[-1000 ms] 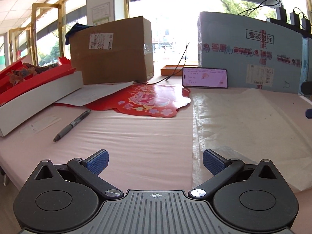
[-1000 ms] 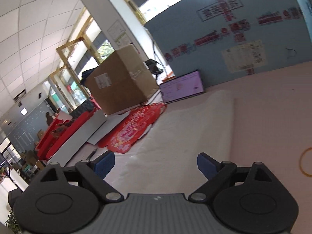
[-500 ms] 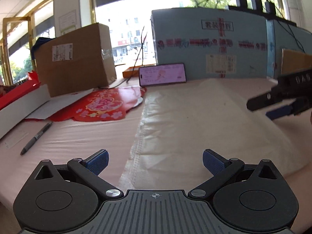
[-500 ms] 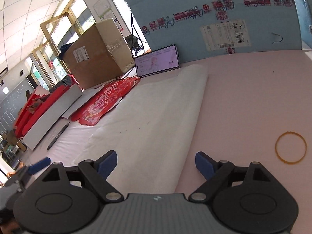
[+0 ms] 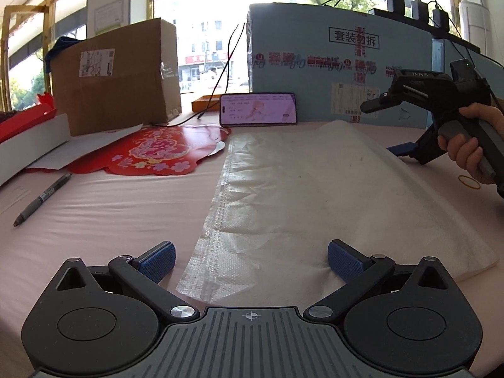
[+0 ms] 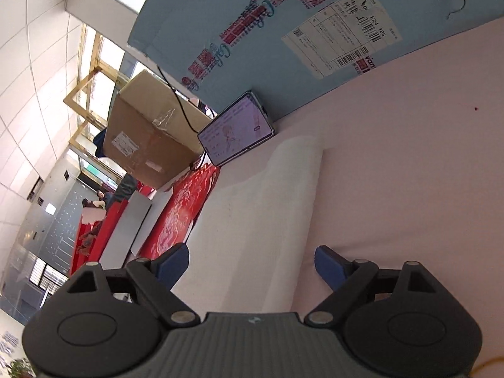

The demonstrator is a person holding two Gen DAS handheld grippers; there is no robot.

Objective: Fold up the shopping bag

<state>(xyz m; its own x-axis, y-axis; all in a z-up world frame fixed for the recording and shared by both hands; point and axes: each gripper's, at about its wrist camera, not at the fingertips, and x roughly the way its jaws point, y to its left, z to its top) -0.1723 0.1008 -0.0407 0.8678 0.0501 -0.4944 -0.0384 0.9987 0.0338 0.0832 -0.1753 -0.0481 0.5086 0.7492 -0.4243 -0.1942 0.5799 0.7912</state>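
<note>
Left wrist view: the left gripper (image 5: 251,256) hangs low over the near end of the shopping bag (image 5: 315,189), its jaws spread wide and holding nothing, the blue pads (image 5: 343,260) apart on either side of the bag's near left edge. The bag, a pale translucent sheet, lies flat on the pink table (image 5: 110,208) and runs from the gripper toward a phone (image 5: 258,109) propped against a blue carton (image 5: 340,69). Left of the bag lie a red paper cutout (image 5: 151,151) and a pen (image 5: 42,198); a brown cardboard box (image 5: 116,78) stands behind them. At the right edge a hand (image 5: 472,145) holds the right gripper (image 5: 400,149) just beside the bag's far right side, with a rubber band (image 5: 469,182) on the table near it. Right wrist view: the camera is tilted; the right gripper (image 6: 252,264) has its jaws spread wide and empty, straddling the bag (image 6: 261,214), which lies flat on the table (image 6: 409,157) and extends toward the phone (image 6: 236,132), the blue carton (image 6: 283,31) and the brown cardboard box (image 6: 148,138).
</note>
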